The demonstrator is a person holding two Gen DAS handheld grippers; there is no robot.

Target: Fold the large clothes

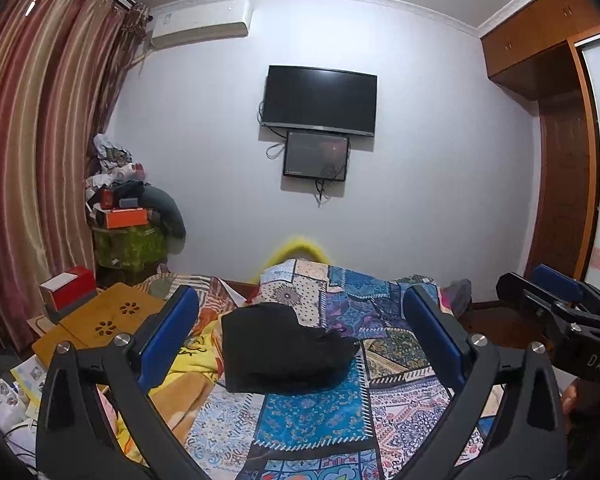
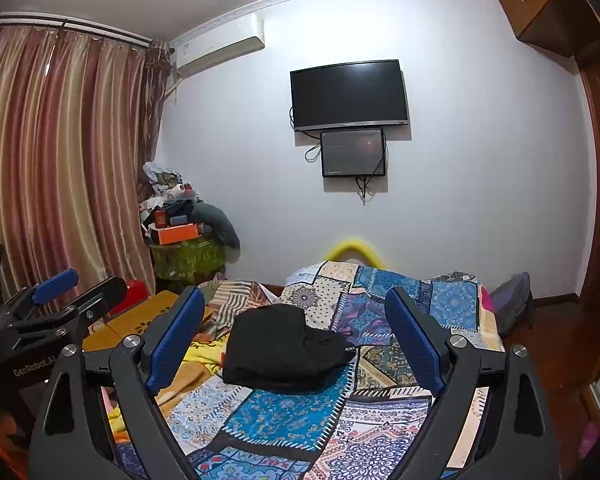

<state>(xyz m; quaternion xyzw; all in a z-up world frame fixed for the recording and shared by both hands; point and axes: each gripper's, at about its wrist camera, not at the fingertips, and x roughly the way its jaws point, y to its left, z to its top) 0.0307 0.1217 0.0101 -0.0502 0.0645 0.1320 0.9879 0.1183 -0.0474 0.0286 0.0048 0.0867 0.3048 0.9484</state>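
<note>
Bedspread (image 1: 312, 420) holds black garment (image 1: 284, 348) beyond both tongs.

The near end of the patchwork-covered bed (image 1: 320, 432) is cut off by the lower edge in both views. A blurred yellow arched object (image 2: 356, 250) is half hidden behind the bed's far end. The piled boxes and clothes in the corner (image 1: 124, 196) cannot be told apart.

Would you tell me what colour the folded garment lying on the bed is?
Black; the folded garment shows best in the right wrist view.
</note>
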